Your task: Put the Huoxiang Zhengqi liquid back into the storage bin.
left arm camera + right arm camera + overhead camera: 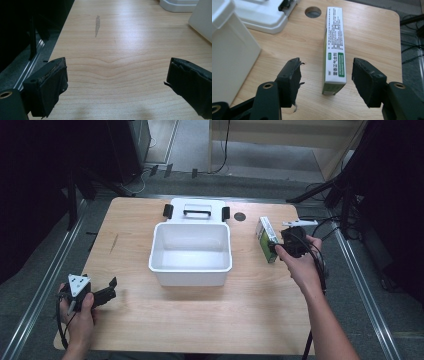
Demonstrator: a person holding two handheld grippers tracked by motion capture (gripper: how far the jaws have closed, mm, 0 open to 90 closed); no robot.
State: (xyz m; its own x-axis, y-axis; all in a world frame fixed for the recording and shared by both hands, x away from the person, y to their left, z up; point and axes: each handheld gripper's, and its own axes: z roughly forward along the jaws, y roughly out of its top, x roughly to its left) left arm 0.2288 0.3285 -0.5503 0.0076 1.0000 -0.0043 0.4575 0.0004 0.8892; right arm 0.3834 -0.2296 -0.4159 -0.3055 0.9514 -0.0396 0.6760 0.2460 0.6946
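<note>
1 overhead view, 2 tool-mounted close-ups

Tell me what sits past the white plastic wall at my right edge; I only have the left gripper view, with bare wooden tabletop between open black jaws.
Observer: That wall belongs to an open white rectangular plastic bin at the table's middle; it looks empty.
Operator: Report the white slab beyond it.
Observer: That is the bin's white lid with black clips, lying flat behind the bin.
Operator: Say what the other gripper is doing.
Observer: The right gripper has its jaws open on either side of a narrow green-and-white cardboard box standing on its long edge, right of the bin, not yet clamped.
</note>
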